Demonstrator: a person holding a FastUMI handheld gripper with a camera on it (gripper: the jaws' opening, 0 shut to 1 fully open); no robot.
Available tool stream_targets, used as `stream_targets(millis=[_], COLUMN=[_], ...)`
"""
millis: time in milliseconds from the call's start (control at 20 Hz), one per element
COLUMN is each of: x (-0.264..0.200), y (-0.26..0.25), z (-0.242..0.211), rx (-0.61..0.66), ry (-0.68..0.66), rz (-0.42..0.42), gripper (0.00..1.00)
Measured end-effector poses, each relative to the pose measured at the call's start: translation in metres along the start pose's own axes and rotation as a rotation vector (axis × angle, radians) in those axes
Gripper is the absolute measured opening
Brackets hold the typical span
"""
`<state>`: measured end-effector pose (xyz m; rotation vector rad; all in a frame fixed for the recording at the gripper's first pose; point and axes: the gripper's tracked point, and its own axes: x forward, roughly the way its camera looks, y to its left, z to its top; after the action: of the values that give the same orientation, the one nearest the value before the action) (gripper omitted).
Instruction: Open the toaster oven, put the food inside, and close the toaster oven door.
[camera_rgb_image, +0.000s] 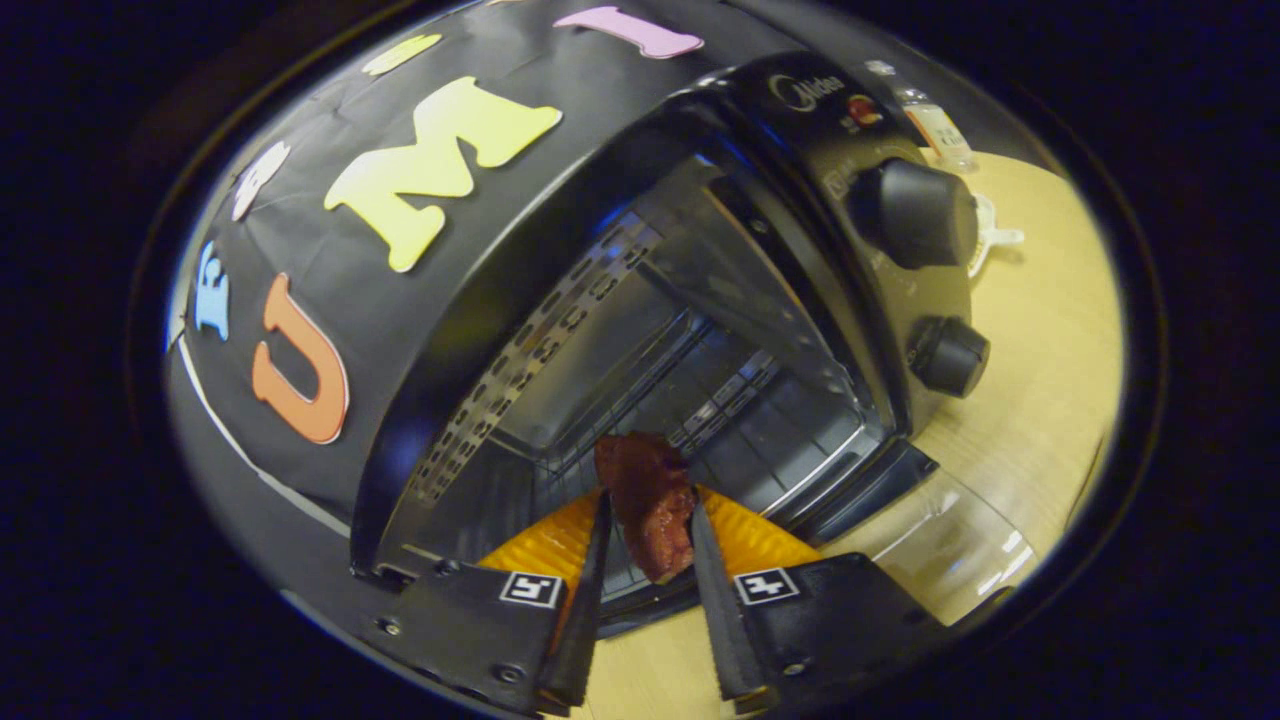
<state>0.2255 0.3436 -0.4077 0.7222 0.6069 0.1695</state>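
Note:
A black toaster oven (800, 130) stands open just ahead of me, its cavity with a wire rack (690, 390) showing. Its glass door (940, 530) lies folded down on the wooden table to the right of my fingers. My gripper (648, 515) is shut on a dark reddish-brown piece of food (650, 500), held between both fingers at the mouth of the oven. The food's upper end reaches toward the rack. Two round knobs (920, 215) sit on the oven's control panel, beyond the fingers to the right.
A light wooden table (1040, 340) carries the oven. A white object (990, 235) and a small bottle (935, 120) stand on the table behind the control panel. The booth's black cloth wall (330, 330) rises close behind and left of the oven.

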Motion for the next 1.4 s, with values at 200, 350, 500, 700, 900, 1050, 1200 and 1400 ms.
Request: stream_targets(millis=[200,350,500,700,900,1050,1200,1400], x=[-0.019,-0.038,-0.068,-0.122,-0.178,-0.209,-0.232,-0.246], y=[-0.006,-0.002,-0.003,0.003,-0.014,-0.034,-0.058,-0.081], z=[0.01,0.013,0.014,-0.001,-0.023,-0.035,-0.048,-0.079], rx=[-0.268,-0.379,-0.475,-0.614,-0.721,-0.787,-0.827,-0.832], ry=[-0.014,-0.012,0.006,0.079,0.142,0.188,0.229,0.303], rz=[-0.069,-0.075,-0.088,-0.064,-0.057,-0.079,-0.102,-0.109], gripper=[1.0,1.0,1.0,1.0,1.0,1.0,1.0,1.0])
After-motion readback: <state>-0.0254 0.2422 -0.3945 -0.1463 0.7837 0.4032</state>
